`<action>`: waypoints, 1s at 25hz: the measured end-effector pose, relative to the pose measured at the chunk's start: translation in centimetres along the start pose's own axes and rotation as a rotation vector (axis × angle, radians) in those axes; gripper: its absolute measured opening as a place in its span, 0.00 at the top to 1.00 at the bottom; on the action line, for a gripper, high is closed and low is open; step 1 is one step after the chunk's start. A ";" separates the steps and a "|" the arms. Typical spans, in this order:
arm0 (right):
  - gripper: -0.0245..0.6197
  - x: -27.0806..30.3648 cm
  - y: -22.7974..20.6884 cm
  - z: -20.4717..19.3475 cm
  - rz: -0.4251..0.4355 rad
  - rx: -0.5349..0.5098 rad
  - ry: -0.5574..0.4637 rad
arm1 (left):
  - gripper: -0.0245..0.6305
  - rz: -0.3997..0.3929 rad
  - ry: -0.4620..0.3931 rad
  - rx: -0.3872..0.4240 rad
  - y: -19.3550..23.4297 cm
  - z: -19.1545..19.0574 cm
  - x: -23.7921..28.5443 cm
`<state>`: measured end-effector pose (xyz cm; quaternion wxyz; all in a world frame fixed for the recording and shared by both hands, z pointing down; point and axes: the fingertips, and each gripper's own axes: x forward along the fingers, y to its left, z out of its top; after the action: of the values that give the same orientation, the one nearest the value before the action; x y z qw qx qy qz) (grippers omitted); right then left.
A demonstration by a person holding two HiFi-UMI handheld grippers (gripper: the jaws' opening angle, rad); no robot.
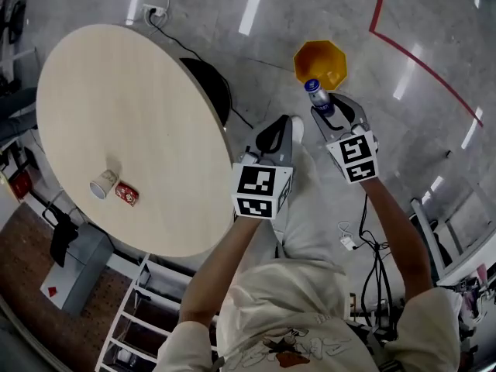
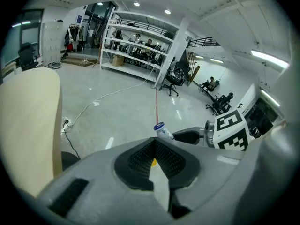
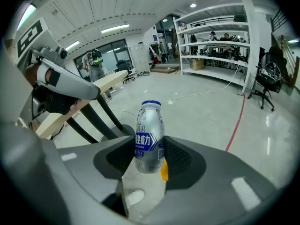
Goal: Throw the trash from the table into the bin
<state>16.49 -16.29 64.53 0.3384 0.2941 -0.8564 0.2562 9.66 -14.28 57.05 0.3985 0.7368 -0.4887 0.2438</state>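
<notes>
My right gripper [image 3: 149,154] is clamped on a small silvery drink bottle [image 3: 150,136] with a blue cap and a blue label band. The ribbed pads press on its lower body from both sides, and the cap end sticks out past the jaw tips. In the head view the bottle [image 1: 318,97] sits just beside the near rim of the orange bin [image 1: 329,53], which stands on the grey floor, and its cap is almost over that rim. The right gripper [image 1: 329,113] points toward the bin from the near side.

My left gripper [image 2: 153,154] carries nothing. Its pads meet at the tips, and only a sliver of the bin's orange shows behind them. From above, the left gripper [image 1: 280,126] is near the bin, just beside the right one, on the side facing the round wooden table [image 1: 116,91].

Well apart from the bin, two pieces of trash lie on the table's near part. One is a paper cup [image 1: 103,184] on its side, and a small red packet [image 1: 126,194] is touching or almost touching it.
</notes>
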 end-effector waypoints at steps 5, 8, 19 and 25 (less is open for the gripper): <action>0.65 4.2 -2.3 -4.6 -0.031 0.017 0.035 | 0.96 -0.001 0.043 -0.001 1.6 -3.9 4.7; 0.65 6.4 -3.4 -7.3 -0.046 0.015 0.060 | 0.96 -0.004 0.068 0.011 2.6 -6.5 7.3; 0.65 13.5 -7.2 -14.6 -0.091 0.074 0.109 | 0.96 0.024 0.085 -0.005 6.2 -11.7 16.5; 0.65 17.7 -9.8 -17.6 -0.116 0.105 0.153 | 0.96 0.017 0.087 -0.011 6.1 -13.3 20.2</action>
<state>20.12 -17.74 91.02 0.4013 0.3400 -0.7948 0.3026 12.66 -15.19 81.82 0.4213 0.7191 -0.4784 0.2766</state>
